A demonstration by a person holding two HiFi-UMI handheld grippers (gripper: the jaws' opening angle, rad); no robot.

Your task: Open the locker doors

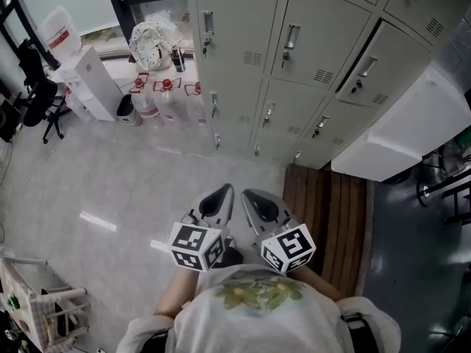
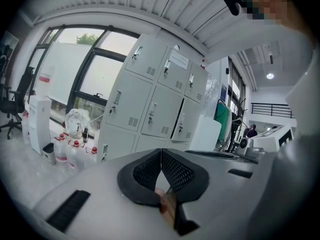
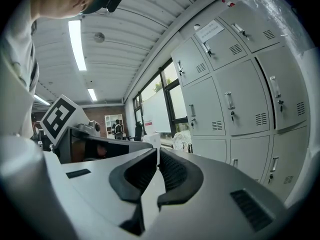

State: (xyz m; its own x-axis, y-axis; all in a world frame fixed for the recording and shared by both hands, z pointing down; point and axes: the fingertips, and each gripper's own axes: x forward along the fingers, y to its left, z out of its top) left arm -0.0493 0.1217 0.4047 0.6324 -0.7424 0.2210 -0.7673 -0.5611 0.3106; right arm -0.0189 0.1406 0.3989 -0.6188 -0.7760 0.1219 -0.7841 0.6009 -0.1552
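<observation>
A bank of pale grey lockers [image 1: 294, 57] with closed doors and small metal handles fills the top of the head view; the same lockers [image 2: 155, 104] stand ahead in the left gripper view, and these lockers [image 3: 240, 99] rise at the right of the right gripper view. My left gripper [image 1: 221, 197] and right gripper [image 1: 254, 201] are held side by side in front of the person's chest, well short of the lockers. Both are shut with their black pads together and nothing between them.
Clear jugs with red caps [image 1: 158, 94], a white bag [image 1: 151, 43] and a white box [image 1: 88, 79] stand on the floor left of the lockers. A brown slatted mat [image 1: 327, 219] lies before the lockers. An office chair [image 1: 37, 94] stands far left, a white cabinet [image 1: 412, 131] right.
</observation>
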